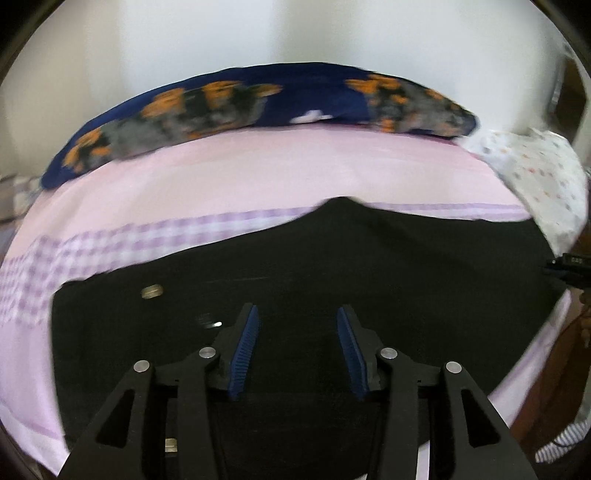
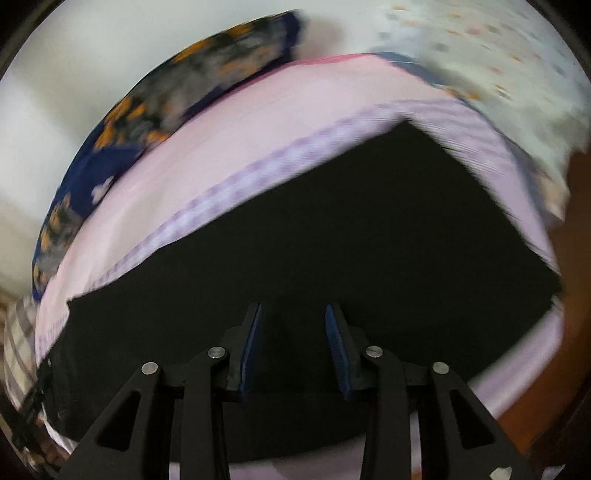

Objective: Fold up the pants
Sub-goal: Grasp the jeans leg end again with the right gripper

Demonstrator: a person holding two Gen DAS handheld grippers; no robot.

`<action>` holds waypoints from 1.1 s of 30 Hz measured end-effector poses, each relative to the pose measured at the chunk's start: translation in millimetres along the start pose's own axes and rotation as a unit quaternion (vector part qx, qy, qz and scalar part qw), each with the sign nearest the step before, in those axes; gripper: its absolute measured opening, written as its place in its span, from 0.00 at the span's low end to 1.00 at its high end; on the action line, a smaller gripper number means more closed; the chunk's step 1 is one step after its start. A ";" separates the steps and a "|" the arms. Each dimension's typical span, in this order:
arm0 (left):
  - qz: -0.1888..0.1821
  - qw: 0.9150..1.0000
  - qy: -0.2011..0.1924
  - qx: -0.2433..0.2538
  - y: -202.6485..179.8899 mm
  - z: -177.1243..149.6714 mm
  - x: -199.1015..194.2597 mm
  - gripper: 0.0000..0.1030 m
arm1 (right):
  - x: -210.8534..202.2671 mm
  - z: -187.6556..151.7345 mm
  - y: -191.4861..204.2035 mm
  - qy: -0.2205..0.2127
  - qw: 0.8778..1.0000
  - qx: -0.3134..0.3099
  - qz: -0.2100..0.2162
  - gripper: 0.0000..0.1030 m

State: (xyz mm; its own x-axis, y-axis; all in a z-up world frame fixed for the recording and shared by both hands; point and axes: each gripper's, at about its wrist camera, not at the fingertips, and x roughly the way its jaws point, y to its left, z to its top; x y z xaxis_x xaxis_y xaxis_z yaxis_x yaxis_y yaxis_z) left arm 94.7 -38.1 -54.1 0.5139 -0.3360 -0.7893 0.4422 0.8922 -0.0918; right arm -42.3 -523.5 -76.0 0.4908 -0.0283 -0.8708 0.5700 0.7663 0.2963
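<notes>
The black pants [image 1: 332, 266] are spread flat on a bed covered by a pink sheet [image 1: 240, 177], near the front edge of the bed, and a band of lilac check [image 1: 110, 240] in the sheet is partly overlapped by their far edge. In the left wrist view the left gripper [image 1: 295, 314] is held over the dark cloth with its blue pads [image 1: 245, 343] set well apart, so it is released and nothing is gripped. A small metal button [image 1: 152, 291] is seen on the pants just left of that gripper. In the right wrist view, which is blurred, the right gripper [image 2: 293, 312] is likewise held over the pants [image 2: 369, 240] with its fingers parted and nothing between them. Whether either gripper touches the cloth cannot be told. A navy blanket with orange and grey patches [image 1: 236, 99] is laid along the far side of the bed against a white wall [image 1: 295, 33], and a white spotted pillow [image 1: 535, 166] is set at the right end.
</notes>
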 end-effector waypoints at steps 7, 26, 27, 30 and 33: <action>-0.066 0.997 0.012 0.041 -62.7 13.2 13.5 0.47 | -54.2 -26.0 -91.3 -0.043 0.990 0.130 0.025 0.33; -0.105 0.987 0.066 0.100 -127.4 -1.1 34.5 0.47 | -42.6 -10.8 -160.0 -0.085 0.969 0.225 0.053 0.21; -0.106 0.987 0.070 0.102 -128.3 -2.4 36.3 0.47 | -41.9 -9.1 -159.6 -0.088 0.970 0.224 0.047 0.15; -0.102 0.985 0.085 0.107 -130.9 -9.0 46.0 0.47 | -42.4 -5.8 -158.0 -0.091 0.968 0.225 0.058 0.08; -0.098 0.986 0.085 0.107 -131.6 -13.4 50.5 0.47 | -50.6 -1.8 -149.1 -0.099 0.968 0.218 0.072 0.08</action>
State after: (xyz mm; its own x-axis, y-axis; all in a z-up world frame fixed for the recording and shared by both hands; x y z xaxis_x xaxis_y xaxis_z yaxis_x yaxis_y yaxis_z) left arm 52.6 -168.4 -90.0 0.2808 -0.4249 -0.8606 0.6753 0.7246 -0.1375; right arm -153.3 -635.2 -76.9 0.6781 -0.0970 -0.7286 0.6891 0.4287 0.5842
